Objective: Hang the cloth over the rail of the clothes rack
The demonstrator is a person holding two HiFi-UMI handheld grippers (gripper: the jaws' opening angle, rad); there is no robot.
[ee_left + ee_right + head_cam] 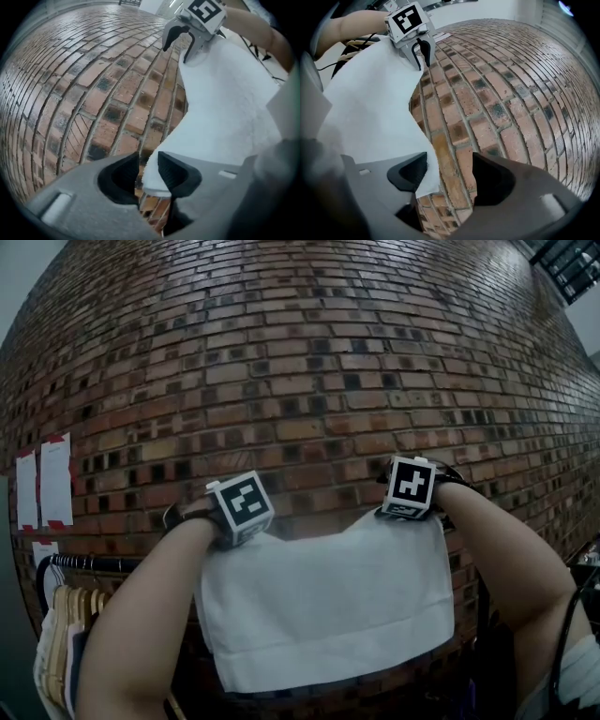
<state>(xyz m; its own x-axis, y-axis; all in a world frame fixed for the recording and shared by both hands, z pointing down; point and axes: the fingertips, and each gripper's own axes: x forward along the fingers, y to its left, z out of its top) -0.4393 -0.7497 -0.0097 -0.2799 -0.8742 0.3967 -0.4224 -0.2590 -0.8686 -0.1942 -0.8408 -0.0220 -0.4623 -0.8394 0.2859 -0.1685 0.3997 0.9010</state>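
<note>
You had the white cloth (328,606) hanging flat in front of the brick wall (300,362). Its top edge was up at your two tools and the rest dropped straight down between your forearms. What it hung on was hidden under the cloth, can't tell from any view.

Your left tool (149,174) was open: jaws apart, a top corner of the cloth sitting in the gap and lying against one pad, with clear space to the other pad. Nothing pinched.

Your right tool (450,176) was open wider. The other top corner of the cloth rested against one pad (408,171), the far pad stood well apart from it, and brick showed through the gap. No grip there either.

At lower left in the head view, a dark rail (89,563) carried wooden hangers (70,620), beside the cloth but apart from it. Paper sheets (42,486) were stuck on the wall at the left.
</note>
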